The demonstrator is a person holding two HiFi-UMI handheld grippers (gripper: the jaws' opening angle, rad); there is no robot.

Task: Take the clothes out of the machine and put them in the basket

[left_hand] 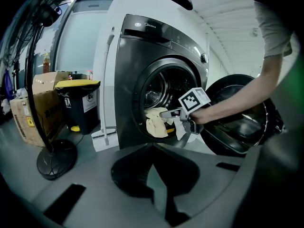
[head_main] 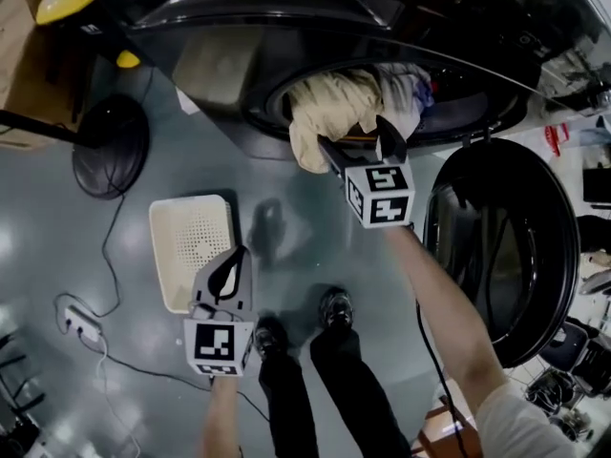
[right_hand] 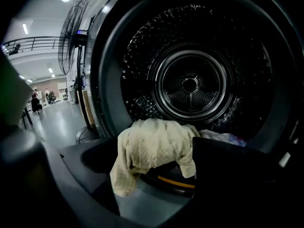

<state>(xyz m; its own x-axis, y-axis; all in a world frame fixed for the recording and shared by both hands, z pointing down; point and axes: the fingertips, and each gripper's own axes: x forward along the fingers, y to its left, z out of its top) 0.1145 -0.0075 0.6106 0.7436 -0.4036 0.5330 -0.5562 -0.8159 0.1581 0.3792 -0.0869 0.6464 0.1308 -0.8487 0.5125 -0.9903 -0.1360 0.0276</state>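
Note:
A cream cloth (head_main: 320, 113) (left_hand: 154, 122) (right_hand: 152, 151) hangs over the lower rim of the washing machine's (head_main: 220, 65) open mouth. More pale clothes (head_main: 406, 89) (right_hand: 223, 137) lie behind it in the drum (right_hand: 190, 84). My right gripper (head_main: 355, 134) (left_hand: 166, 115) is right at that rim, open, with the cream cloth just ahead of and between its jaws, not pinched. My left gripper (head_main: 237, 254) hangs low over the white perforated basket (head_main: 191, 241) on the floor, its fingers together and empty.
The round machine door (head_main: 506, 246) (left_hand: 242, 122) stands swung open to the right. A floor fan's base (head_main: 110, 146) (left_hand: 57, 158), a cardboard box (left_hand: 35, 113) and a yellow-lidded bin (left_hand: 78, 103) are left of the machine. A power strip (head_main: 81, 327) with cable lies on the floor.

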